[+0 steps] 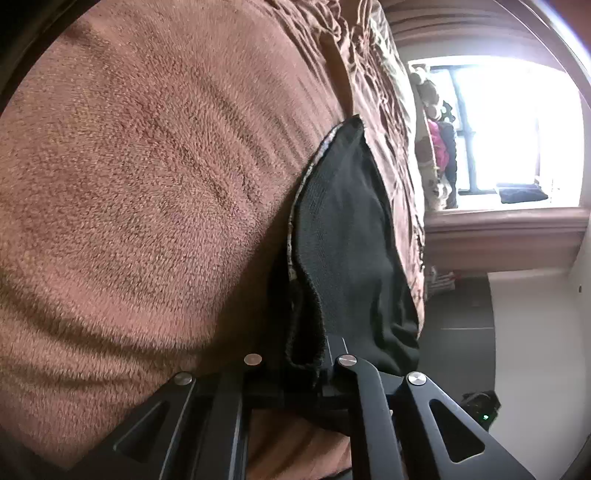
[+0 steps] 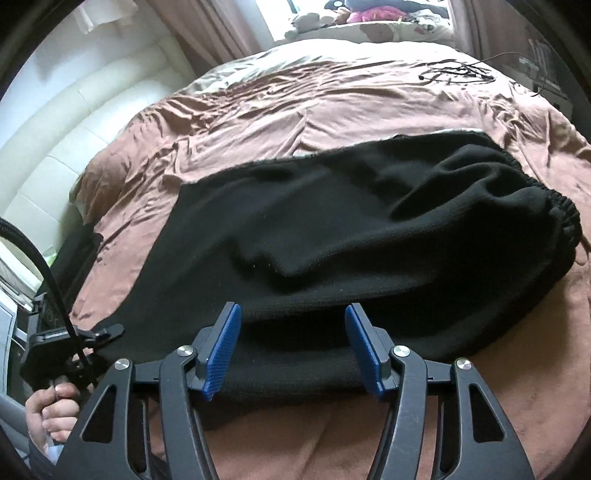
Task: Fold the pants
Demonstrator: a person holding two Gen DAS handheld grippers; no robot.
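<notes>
Black pants point(image 2: 332, 236) lie folded across a brown blanket on the bed, elastic waistband point(image 2: 565, 218) at the right. My right gripper point(image 2: 291, 350) is open, its blue pads point(image 2: 221, 350) just above the near edge of the pants, holding nothing. My left gripper point(image 1: 317, 365) is turned on its side and shut on the black pants fabric point(image 1: 347, 240), which runs away from the jaws along the blanket point(image 1: 129, 184). The left gripper also shows in the right wrist view point(image 2: 107, 332) at the pants' left end, held by a hand point(image 2: 51, 410).
A white padded headboard point(image 2: 74, 129) stands at the left. Black cables point(image 2: 454, 72) lie on the far right of the bed. Stuffed toys point(image 2: 362, 14) sit by the window. A dark floor point(image 1: 458, 332) lies beside the bed.
</notes>
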